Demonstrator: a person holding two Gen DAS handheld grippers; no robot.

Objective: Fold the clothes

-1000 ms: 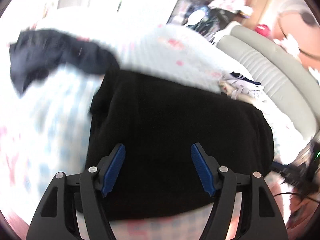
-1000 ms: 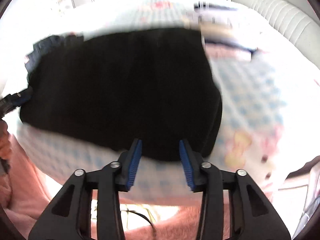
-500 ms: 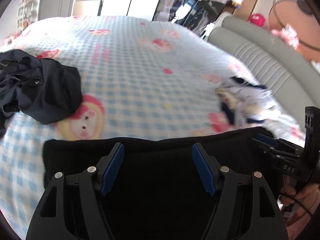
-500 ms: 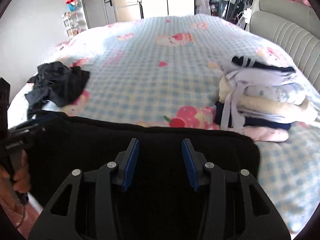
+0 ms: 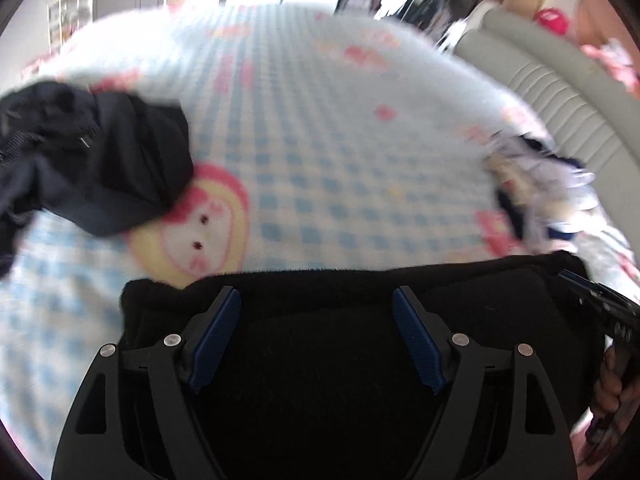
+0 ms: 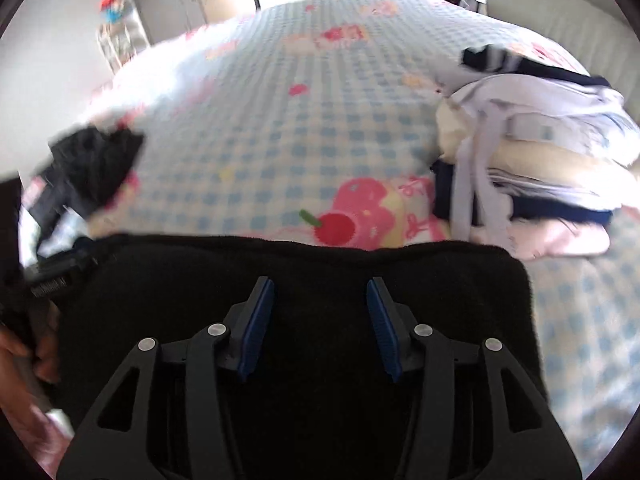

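Beyond the black garment's far edge, bare checked bedspread; both hand-held grippers spread, left widening.

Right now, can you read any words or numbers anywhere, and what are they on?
White print on the side of the left gripper: too blurred to read.
Pale marks on the right gripper: too small and blurred to read.
Bedspread: only cartoon pictures, no letters I can read.
Black garment, dark clothes heap, folded stack: no text visible.
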